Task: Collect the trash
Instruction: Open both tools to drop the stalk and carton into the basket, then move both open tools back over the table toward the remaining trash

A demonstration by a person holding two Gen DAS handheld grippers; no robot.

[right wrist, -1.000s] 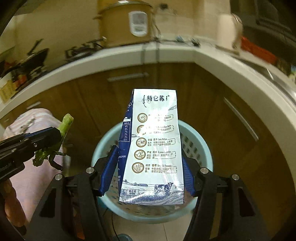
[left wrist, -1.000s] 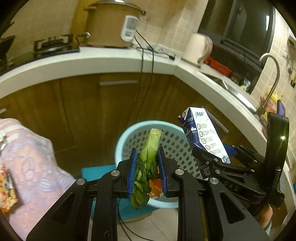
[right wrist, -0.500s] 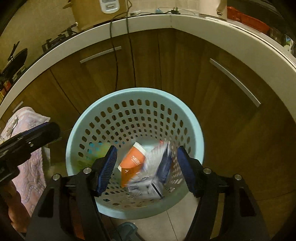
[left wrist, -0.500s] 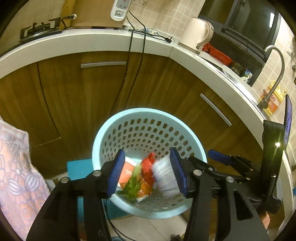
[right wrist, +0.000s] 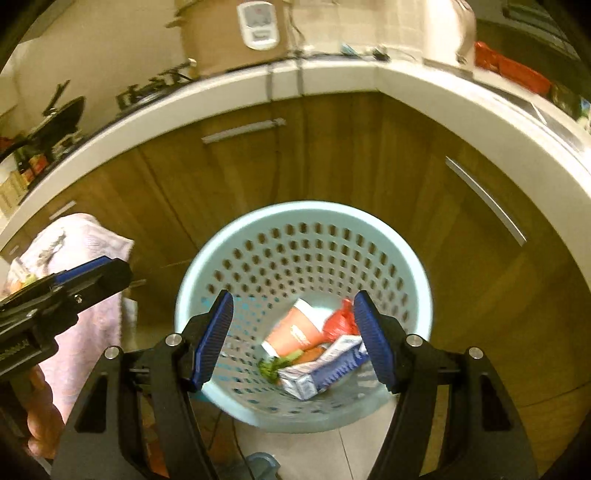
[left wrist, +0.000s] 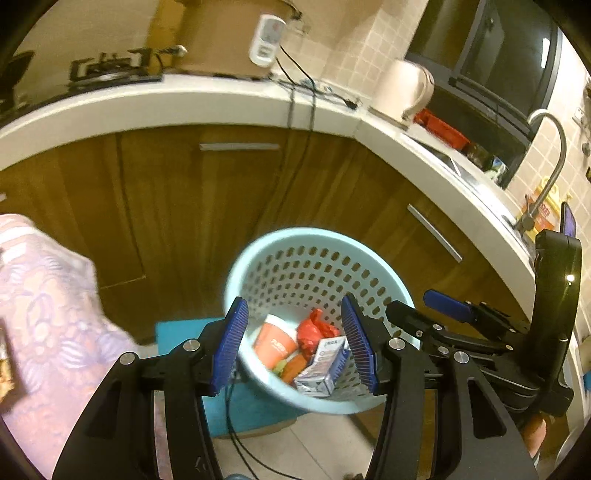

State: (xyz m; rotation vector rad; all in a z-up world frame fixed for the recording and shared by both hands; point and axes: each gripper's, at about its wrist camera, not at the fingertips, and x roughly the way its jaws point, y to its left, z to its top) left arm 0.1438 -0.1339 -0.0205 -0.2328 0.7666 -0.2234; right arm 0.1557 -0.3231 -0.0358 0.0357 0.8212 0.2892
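1. You hold both grippers above a pale blue perforated basket (right wrist: 303, 236) that stands on the floor in front of brown cabinet doors (right wrist: 332, 147).
2. Your left gripper (left wrist: 293, 343) is spread, its blue pads (left wrist: 229, 350) apart with nothing between them; the basket's inside shows through the gap.
3. Your right gripper (right wrist: 295, 339) is also spread and empty, with blue pads (right wrist: 373, 339) on either side of the basket's opening.
4. The trash lies at the bottom of the basket: a white and blue milk carton (right wrist: 325, 371) on its side toward the near right wall.
5. An orange paper cup (right wrist: 295, 330) lies tipped just beside the carton, toward the middle of the basket.
6. A crumpled red wrapper (right wrist: 340, 321) sits by the cup, toward the far right wall.
7. A green vegetable stalk (right wrist: 275, 365) rests against the carton's left end, touching the cup.
8. In the left wrist view, your right gripper reaches in from the right edge, beside the basket's rim.
9. A pink patterned cloth (left wrist: 48, 314) fills the left side, near the basket.
10. A white counter (left wrist: 184, 99) curves above the cabinets, carrying a rice cooker (left wrist: 229, 33) and a pale kettle (left wrist: 402, 88); a tap (left wrist: 546, 155) stands at its right end.
11. A teal mat (left wrist: 177, 332) lies under the basket's left edge.
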